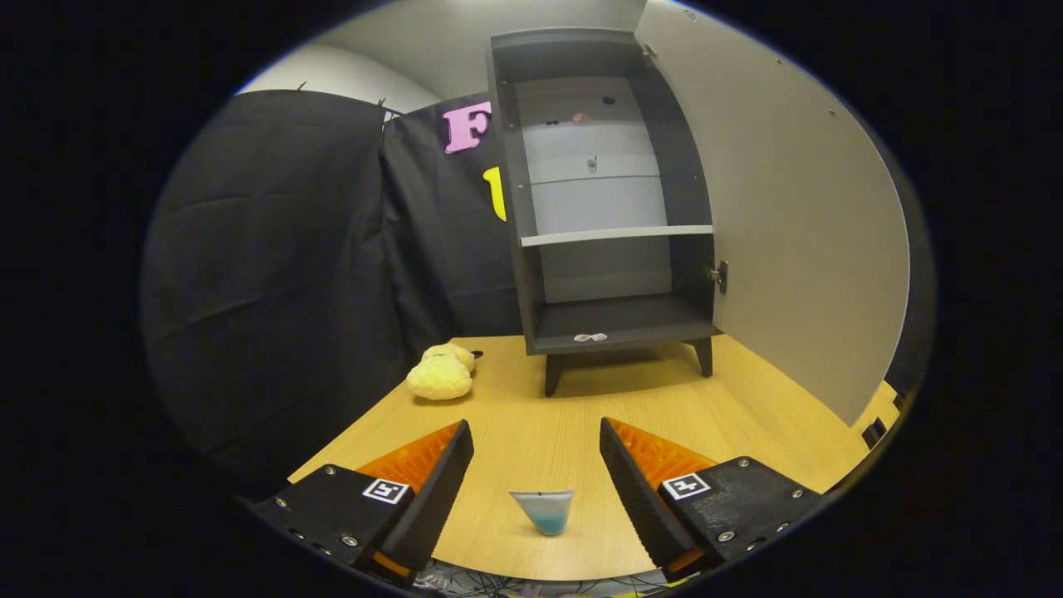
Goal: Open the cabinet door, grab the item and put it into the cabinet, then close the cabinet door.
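A dark grey cabinet (610, 208) stands on short legs at the far side of the wooden table (747, 390). Its door (789, 216) is swung wide open to the right, showing one pale shelf (616, 236) and a dark bottom floor. A yellow plush toy (442, 373) lies on the table left of the cabinet, well beyond my left finger. My gripper (536, 436) is open, fingers wide apart above the table with nothing between the tips. A small translucent cup with blue in its bottom (544, 510) sits low between the fingers, near the table's front edge.
Black cloth walls the booth to the left and behind the cabinet. The open door blocks the right side of the table. Cables hang below the table's front edge. A small pale sticker (590, 337) lies on the cabinet's bottom floor.
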A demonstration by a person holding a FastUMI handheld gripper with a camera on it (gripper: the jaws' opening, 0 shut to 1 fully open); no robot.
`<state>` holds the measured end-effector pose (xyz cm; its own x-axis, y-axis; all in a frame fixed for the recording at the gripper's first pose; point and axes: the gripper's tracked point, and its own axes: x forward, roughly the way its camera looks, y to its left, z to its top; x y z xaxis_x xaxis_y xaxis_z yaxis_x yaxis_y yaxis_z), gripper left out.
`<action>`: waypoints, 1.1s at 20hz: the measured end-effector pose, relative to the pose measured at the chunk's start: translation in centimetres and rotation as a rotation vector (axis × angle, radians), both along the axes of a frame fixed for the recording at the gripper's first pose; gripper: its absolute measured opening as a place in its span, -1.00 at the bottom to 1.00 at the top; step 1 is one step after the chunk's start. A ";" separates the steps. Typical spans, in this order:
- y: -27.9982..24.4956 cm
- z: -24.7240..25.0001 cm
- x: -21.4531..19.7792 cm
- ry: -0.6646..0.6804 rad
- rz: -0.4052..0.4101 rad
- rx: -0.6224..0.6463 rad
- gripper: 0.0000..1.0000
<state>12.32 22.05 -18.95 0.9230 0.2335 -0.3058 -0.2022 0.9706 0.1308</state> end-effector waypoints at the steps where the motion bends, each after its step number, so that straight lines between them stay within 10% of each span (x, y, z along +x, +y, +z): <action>1: 0.2 -0.9 -0.1 0.019 0.004 -0.008 0.89; 13: 0.6 -11.3 -0.6 0.231 -0.009 -0.103 0.81; 22: 0.2 -12.7 -0.3 0.287 -0.016 -0.120 0.02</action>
